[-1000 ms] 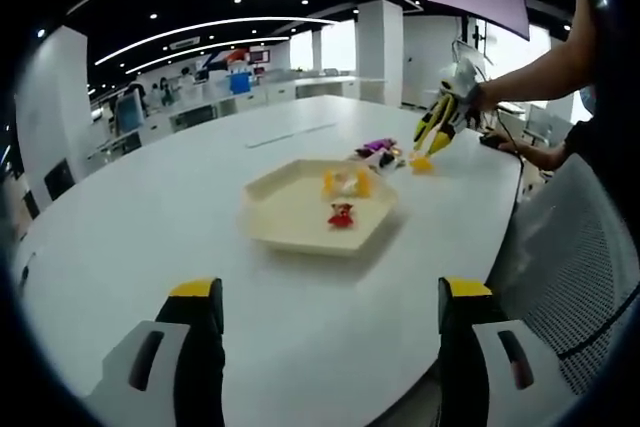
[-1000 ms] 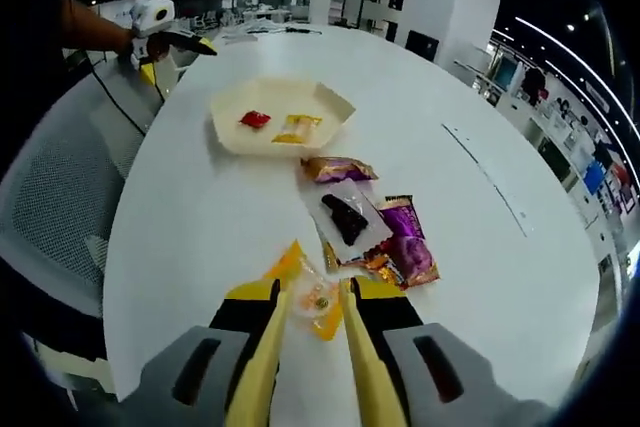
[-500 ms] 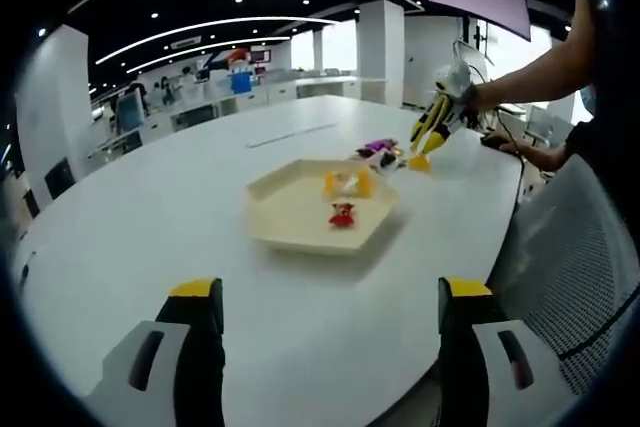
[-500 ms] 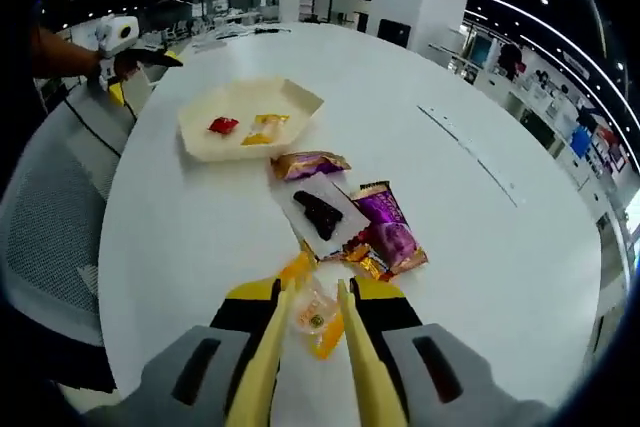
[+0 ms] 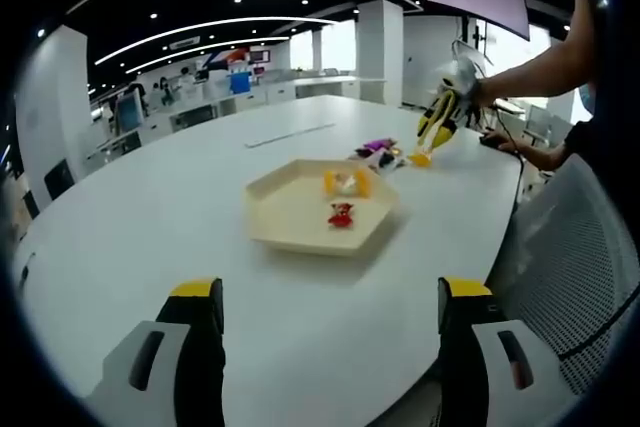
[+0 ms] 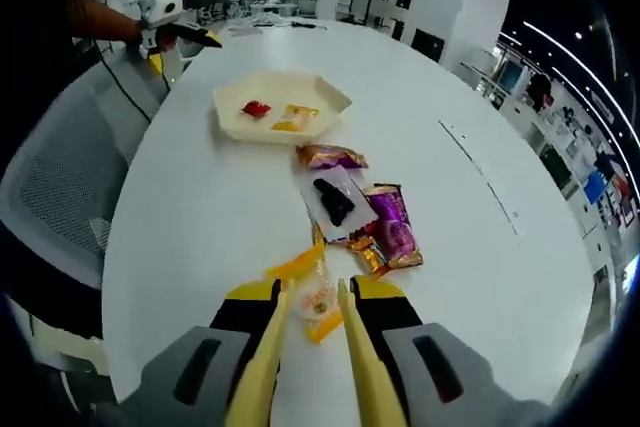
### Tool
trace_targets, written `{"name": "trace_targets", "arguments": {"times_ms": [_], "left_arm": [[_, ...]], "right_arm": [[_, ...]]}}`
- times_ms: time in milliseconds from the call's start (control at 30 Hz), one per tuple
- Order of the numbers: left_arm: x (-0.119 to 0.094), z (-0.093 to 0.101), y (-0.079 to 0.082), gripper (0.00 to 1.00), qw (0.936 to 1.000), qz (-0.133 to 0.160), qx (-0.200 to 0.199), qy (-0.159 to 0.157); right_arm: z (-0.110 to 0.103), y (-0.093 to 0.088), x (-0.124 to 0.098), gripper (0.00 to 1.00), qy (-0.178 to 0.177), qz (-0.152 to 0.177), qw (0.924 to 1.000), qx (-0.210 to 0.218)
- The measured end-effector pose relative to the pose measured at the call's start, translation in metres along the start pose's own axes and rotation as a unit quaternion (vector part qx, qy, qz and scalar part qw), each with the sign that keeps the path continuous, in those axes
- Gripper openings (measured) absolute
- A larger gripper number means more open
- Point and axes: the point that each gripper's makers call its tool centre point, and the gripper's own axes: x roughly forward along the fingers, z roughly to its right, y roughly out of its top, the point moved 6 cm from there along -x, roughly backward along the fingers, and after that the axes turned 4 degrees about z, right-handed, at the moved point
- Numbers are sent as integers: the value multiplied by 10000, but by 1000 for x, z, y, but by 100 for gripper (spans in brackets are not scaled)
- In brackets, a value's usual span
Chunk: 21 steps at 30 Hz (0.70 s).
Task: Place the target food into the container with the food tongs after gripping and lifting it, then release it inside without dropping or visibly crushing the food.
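Note:
My right gripper (image 6: 314, 299) is shut on yellow food tongs (image 6: 262, 367). The tong tips pinch a clear orange-and-yellow snack packet (image 6: 316, 297), held low over the white table. The cream hexagonal tray (image 6: 330, 100) lies farther along the table with a red food piece (image 6: 256, 107) and an orange-wrapped snack (image 6: 293, 118) in it. In the left gripper view, the same tray (image 5: 290, 215) sits mid-table. Beyond it a person's hand holds the right gripper (image 5: 440, 119) with the packet (image 5: 420, 157) hanging at the tong tips. My left gripper (image 5: 330, 299) stands open at the near table edge.
Loose snacks lie between the tongs and the tray: a gold-purple packet (image 6: 332, 157), a clear packet with dark food (image 6: 333, 199) and a purple packet (image 6: 393, 232). A grey mesh chair (image 5: 570, 277) stands at the table's edge. A person's hand holds the left gripper (image 6: 180, 29) beyond the tray.
The right gripper has risen and drawn back a little, with the snack packet held in the tongs. The left gripper has not moved.

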Motion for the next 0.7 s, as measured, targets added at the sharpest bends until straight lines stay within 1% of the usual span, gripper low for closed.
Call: {"name": "trace_targets", "arguments": {"times_ms": [67,200,300,333,367,433,467,500,533,567,667,700], "left_arm": [[0,0,0,85,10000,-4,6,1],[0,-1,0,84,10000,-1,-1,19],[0,-1,0,84,10000,2,-7,32],[0,-1,0,84,10000,4,-9,35],[0,-1,0,84,10000,2,-11,36],[0,-1,0,84,10000,4,-13,34],[0,-1,0,84,10000,3,-14,33],[0,-1,0,84,10000,1,-14,31],[0,-1,0,84,10000,-4,-14,25],[0,-1,0,84,10000,-9,-9,17],[0,-1,0,84,10000,-13,-7,11],[1,0,0,84,10000,-17,-8,9]], "right_arm": [[1,0,2,26,43,-76,9999,-115],[3,-5,9,27,122,-254,9994,-199],[3,-6,12,27,112,-271,9994,-163],[2,-8,14,27,130,-336,9992,-172],[2,-8,13,27,120,-307,9994,-136],[4,-9,15,27,15,-258,9996,132],[5,-10,14,26,-86,-280,9989,353],[6,-11,14,26,-116,-269,9986,441],[6,-12,14,26,-172,-272,9970,705],[7,-13,14,26,-205,-267,9964,775],[6,-12,15,27,-179,-288,9968,720],[6,-11,15,28,-173,-325,9964,763]]}}
